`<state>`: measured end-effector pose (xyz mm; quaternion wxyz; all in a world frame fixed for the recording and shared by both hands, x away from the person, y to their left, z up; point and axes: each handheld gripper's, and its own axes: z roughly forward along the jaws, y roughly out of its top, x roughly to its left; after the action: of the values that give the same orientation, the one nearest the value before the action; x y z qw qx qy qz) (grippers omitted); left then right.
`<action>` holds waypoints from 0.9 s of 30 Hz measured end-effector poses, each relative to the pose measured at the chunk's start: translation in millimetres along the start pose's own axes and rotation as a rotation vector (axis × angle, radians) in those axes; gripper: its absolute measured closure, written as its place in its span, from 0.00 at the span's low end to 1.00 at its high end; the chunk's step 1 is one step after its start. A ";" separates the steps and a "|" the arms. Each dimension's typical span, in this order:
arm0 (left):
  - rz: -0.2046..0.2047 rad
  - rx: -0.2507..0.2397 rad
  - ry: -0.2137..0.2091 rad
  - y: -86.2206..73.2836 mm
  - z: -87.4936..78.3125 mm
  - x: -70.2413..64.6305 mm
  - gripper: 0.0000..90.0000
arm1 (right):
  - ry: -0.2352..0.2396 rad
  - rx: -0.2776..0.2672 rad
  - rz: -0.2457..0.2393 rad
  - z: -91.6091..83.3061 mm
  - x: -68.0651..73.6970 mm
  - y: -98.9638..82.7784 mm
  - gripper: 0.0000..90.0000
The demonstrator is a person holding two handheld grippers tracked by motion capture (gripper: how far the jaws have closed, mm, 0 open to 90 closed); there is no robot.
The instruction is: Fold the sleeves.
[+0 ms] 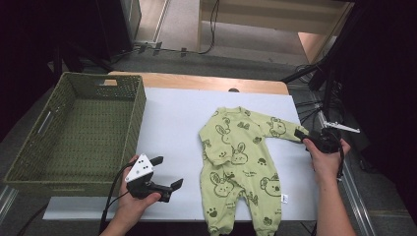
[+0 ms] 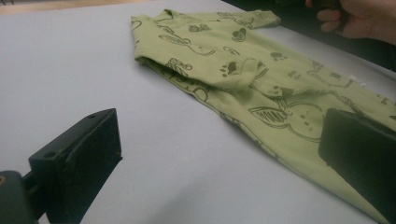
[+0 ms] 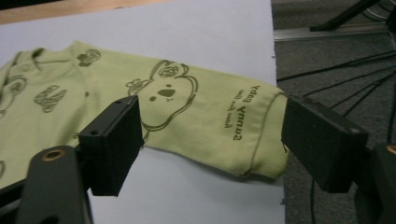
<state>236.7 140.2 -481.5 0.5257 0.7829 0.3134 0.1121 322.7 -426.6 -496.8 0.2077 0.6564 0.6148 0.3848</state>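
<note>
Right claw (image 3: 212,144) at the desk's right edge, jaws apart and straddling the cuff of the romper's sleeve (image 3: 224,126), pads not pressing on the cloth (not gripping yet). Sleeve end hangs slightly past the desk edge. Print on the sleeve near the cuff reads, seen upside down, roughly "Abby Sunny" plus a smaller line too blurred to read; a koala-like face drawing sits next to it.

Left claw (image 1: 164,172) released, nothing between the jaws, held over the desk's near edge just left of the romper (image 1: 241,162).

Romper: light green, rabbit, bear and paw prints, lying flat on the right half of the white desk (image 1: 172,118), neck toward the far edge, legs at the near edge. Small white tag at its right hem, unreadable.

Green woven basket (image 1: 133,113) on the desk's left end.
</note>
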 end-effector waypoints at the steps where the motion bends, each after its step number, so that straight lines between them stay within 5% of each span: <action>1: -0.001 -0.001 -0.001 0.0 -0.1 0.2 0.00 | -0.014 0.011 0.000 2.4 -0.7 0.3 0.25; 10: 0.007 0.008 -0.003 -0.3 0.9 -0.1 0.00 | -0.076 0.071 0.076 28.2 -16.1 -5.0 0.38; 21: 0.013 0.017 -0.001 -2.0 3.9 -2.0 0.00 | -0.175 0.085 0.085 34.8 -12.7 -6.2 0.70; 27: 0.015 0.015 0.006 -1.6 2.8 -2.2 0.00 | -0.161 0.062 0.049 32.2 -11.9 -6.0 0.88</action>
<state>235.9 137.1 -483.8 0.5181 0.7887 0.3100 0.1160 343.9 -430.8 -524.1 0.2269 0.7061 0.5915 0.3165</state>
